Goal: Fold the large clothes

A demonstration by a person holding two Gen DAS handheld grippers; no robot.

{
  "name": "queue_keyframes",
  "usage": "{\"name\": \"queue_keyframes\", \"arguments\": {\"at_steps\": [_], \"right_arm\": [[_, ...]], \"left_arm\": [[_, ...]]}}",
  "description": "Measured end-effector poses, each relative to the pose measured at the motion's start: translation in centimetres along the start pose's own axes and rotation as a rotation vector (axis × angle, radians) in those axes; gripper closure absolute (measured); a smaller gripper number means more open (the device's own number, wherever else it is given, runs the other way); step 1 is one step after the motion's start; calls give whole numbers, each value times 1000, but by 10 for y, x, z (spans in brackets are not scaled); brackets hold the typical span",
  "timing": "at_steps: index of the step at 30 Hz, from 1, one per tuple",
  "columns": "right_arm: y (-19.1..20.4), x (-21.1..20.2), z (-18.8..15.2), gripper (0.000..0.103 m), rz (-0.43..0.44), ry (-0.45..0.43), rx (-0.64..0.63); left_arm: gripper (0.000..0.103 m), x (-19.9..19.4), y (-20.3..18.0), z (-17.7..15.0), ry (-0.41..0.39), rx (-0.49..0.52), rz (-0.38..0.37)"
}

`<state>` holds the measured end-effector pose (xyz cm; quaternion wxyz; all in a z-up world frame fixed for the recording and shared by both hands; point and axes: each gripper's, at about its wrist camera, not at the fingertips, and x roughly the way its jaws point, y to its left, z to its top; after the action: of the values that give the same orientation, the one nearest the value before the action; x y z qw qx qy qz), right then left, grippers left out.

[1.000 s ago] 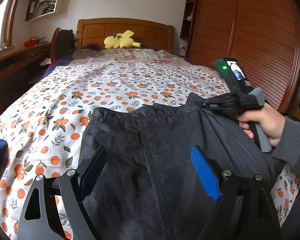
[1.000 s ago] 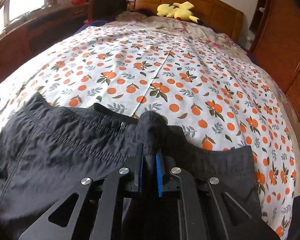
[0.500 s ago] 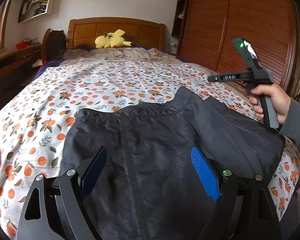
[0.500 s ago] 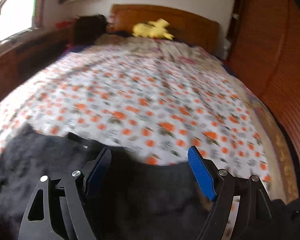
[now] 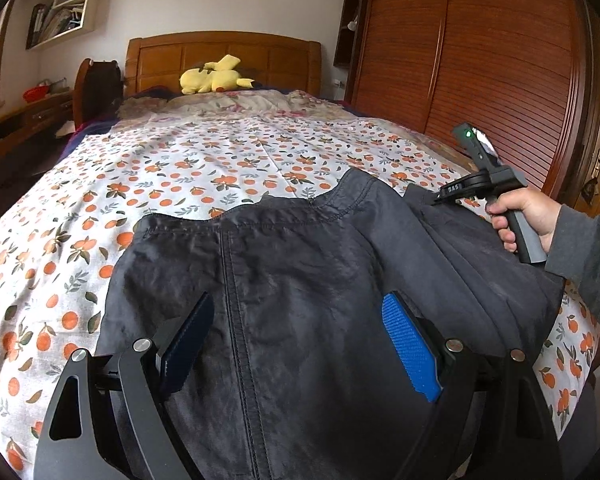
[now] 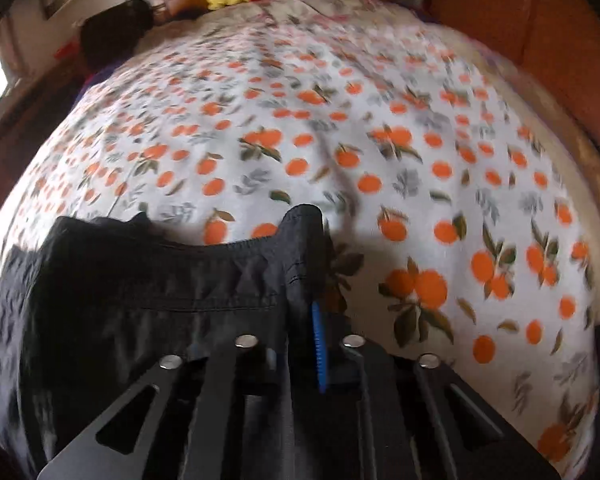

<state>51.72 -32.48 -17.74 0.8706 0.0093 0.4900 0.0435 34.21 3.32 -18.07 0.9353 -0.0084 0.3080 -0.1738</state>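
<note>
On the orange-print bedspread [image 5: 228, 168], my right gripper [image 6: 304, 344] pinches the dark trousers' [image 5: 300, 280] waistband corner; my left gripper [image 5: 296, 344] hovers spread wide above them.

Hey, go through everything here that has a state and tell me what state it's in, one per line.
Dark trousers: spread on the bed, waistband bunched at one end.
Left gripper: jaws wide open over the trousers.
Right gripper: jaws shut on the waistband.
Wardrobe doors: closed.
</note>
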Motion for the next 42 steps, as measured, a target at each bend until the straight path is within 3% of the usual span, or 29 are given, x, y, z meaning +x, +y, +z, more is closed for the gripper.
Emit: {"name": "queue_keyframes", "arguments": {"at_steps": [4,9,11,12,13,18,23,31,39,42], "right_arm": [[-10,-19,6,98,-90,-91,7],[-9,-14,2,95,-216,-54,-12],[-4,-21,1,82,-236,-76,-26],[-4,-26,0,59,-245,-92,-32],[1,-37,-2,46,-250,-125,-39],[19,-68,-22,46,-180,-165,-108],[42,-104,-65,46,-71,-189,-155],[85,-124,-131,46,58,-154,-216],[130,-141,-170,46,132,-183,-256],[144,-124,-188,46,94,-142,-300]], "left_arm": [[15,-1,-2,-2,3,3,1],[15,-3,-2,-2,-1,5,2],[15,-4,-1,-2,-1,5,2],[15,-4,-2,-2,-2,5,2],[15,-5,-2,-2,-3,6,2],[15,-9,-3,-1,-12,11,2],[15,-13,-4,-1,-19,14,4],[15,-21,-11,-4,-29,29,9],[15,-27,-14,-6,-34,37,22],[15,-31,-15,-7,-41,41,25]]}}
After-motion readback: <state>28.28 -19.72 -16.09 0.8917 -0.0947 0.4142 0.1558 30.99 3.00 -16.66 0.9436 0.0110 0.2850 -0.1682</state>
